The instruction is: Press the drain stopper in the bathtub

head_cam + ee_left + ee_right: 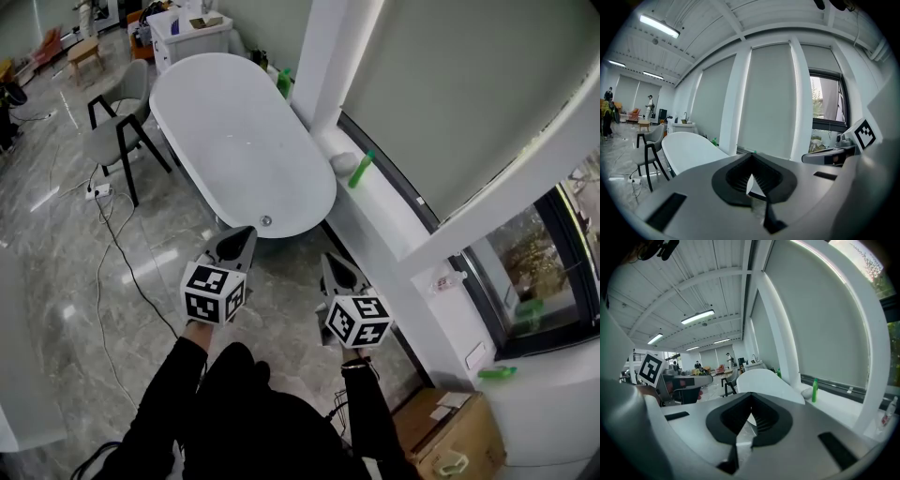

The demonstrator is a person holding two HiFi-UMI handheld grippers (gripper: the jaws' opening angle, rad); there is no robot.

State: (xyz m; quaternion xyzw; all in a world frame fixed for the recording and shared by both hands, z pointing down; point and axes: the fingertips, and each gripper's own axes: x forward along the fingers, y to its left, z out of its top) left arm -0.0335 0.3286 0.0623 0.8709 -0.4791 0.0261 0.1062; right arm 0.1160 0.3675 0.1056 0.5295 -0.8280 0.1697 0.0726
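Note:
A white oval bathtub (234, 141) stands on dark legs by the window wall. Its small round metal drain stopper (265, 221) sits in the near end. My left gripper (247, 232) hovers just short of the tub's near rim, a little left of the stopper, jaws shut and empty. My right gripper (327, 259) hangs lower and to the right, over the floor beside the tub, also shut and empty. In the left gripper view the closed tips (751, 155) point past the tub (689, 147). The right gripper view shows closed tips (751, 394) before the tub (761, 379).
A grey chair (120, 127) stands left of the tub, with a cable and power strip (97, 191) on the marble floor. The white window ledge (380, 220) holds a green bottle (362, 169). A cardboard box (441, 429) sits at lower right.

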